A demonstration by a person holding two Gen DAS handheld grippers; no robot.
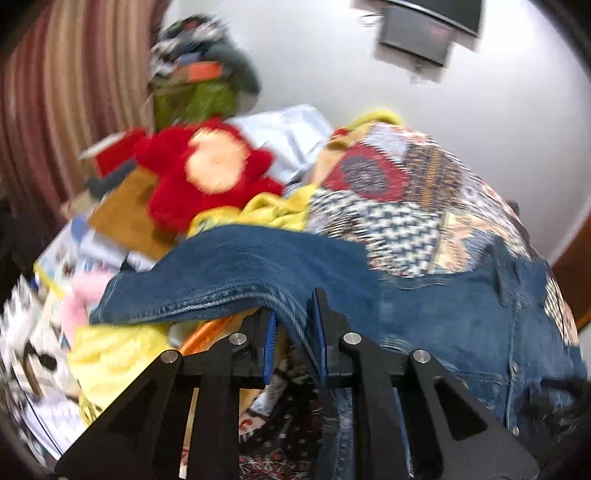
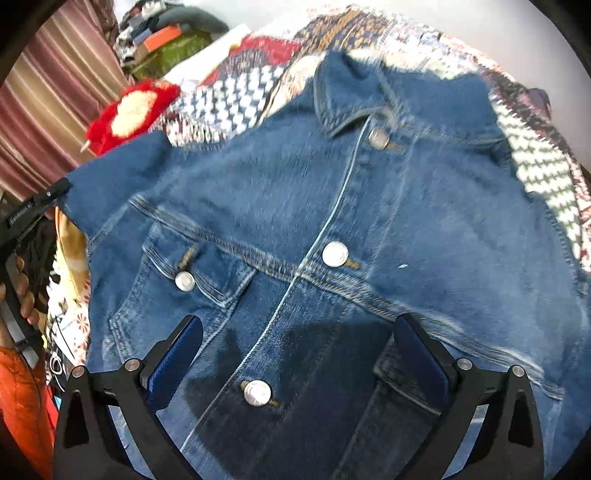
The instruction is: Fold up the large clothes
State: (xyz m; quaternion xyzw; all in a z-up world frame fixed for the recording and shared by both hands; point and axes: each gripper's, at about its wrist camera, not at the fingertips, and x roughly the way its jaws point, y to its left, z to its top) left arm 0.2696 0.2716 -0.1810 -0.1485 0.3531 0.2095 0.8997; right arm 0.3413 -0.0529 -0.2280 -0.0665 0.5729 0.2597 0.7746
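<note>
You've got motion blur across both views; the red plush toy [image 1: 207, 170] and wall screen [image 1: 424, 33] smear badly. Light is bright and even, white wall [image 1: 406, 96] near blown out. Fisheye bends the striped curtain [image 1: 55, 92], corners go black. Right gripper [image 2: 295, 354] casts a dark shadow on the denim jacket [image 2: 332, 221].

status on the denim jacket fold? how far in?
Early. Done: the denim jacket lies front-up and buttoned on the patterned quilt. In hand: the left hand-held gripper is shut on a sleeve, lifting it up; the right hand-held gripper hovers open over the lower front. Left: no finished fold shows yet, so both sleeves and the body remain.
</note>
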